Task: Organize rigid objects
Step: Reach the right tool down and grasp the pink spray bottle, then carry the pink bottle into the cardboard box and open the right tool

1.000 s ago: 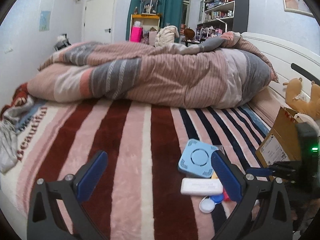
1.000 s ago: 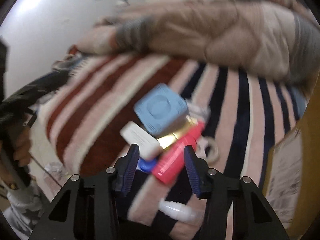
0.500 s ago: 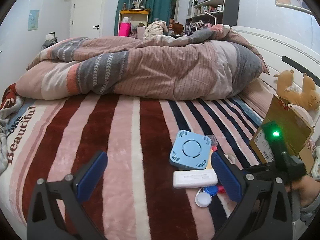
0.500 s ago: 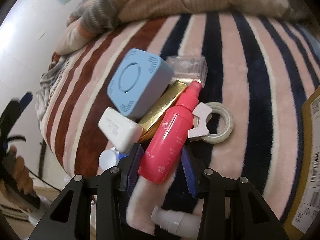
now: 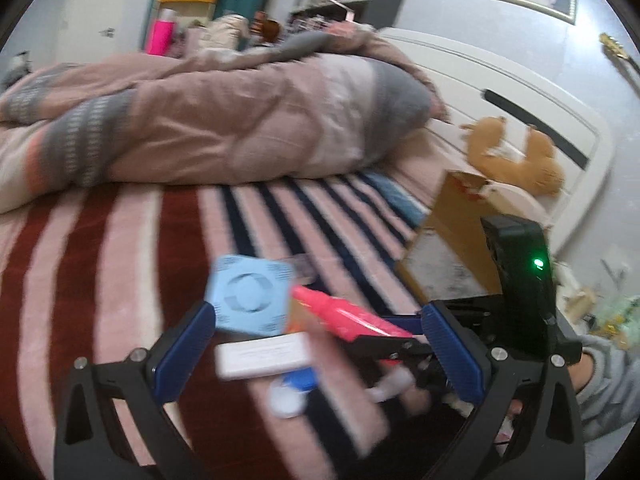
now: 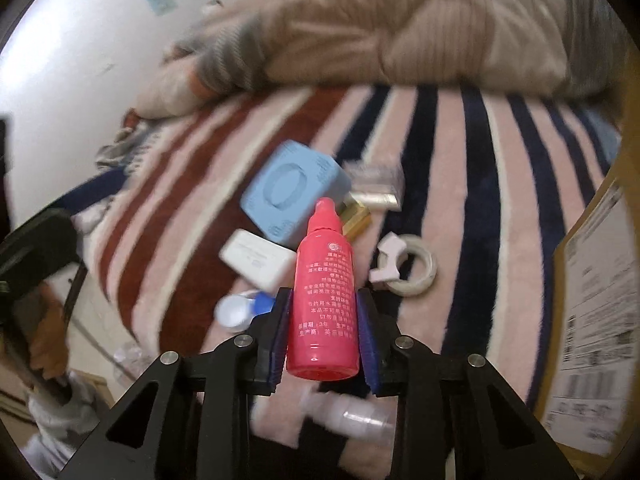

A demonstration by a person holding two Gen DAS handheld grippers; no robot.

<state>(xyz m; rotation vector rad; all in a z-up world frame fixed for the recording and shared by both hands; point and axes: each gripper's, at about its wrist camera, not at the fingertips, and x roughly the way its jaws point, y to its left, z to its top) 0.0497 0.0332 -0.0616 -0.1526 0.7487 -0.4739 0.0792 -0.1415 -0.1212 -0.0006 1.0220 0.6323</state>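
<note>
My right gripper (image 6: 323, 320) is shut on a pink bottle (image 6: 325, 300) and holds it above the striped blanket (image 6: 448, 168); the bottle also shows in the left wrist view (image 5: 348, 314). Below it lie a blue square box (image 6: 292, 192), a white case (image 6: 258, 258), a gold box (image 6: 356, 216), a tape roll (image 6: 412, 270), a blue-and-white lens case (image 6: 240, 312) and a clear bottle (image 6: 352, 416). My left gripper (image 5: 320, 352) is open and empty, over the blue box (image 5: 250, 294) and white case (image 5: 262, 356).
A cardboard box (image 5: 448, 248) stands at the right edge of the bed; it also shows in the right wrist view (image 6: 600, 320). A bunched duvet (image 5: 200, 120) fills the back of the bed. A plush toy (image 5: 516, 152) leans on the headboard.
My right gripper has shut on the pink bottle and lifted it off the pile. My left gripper has swung right and closer to the objects.
</note>
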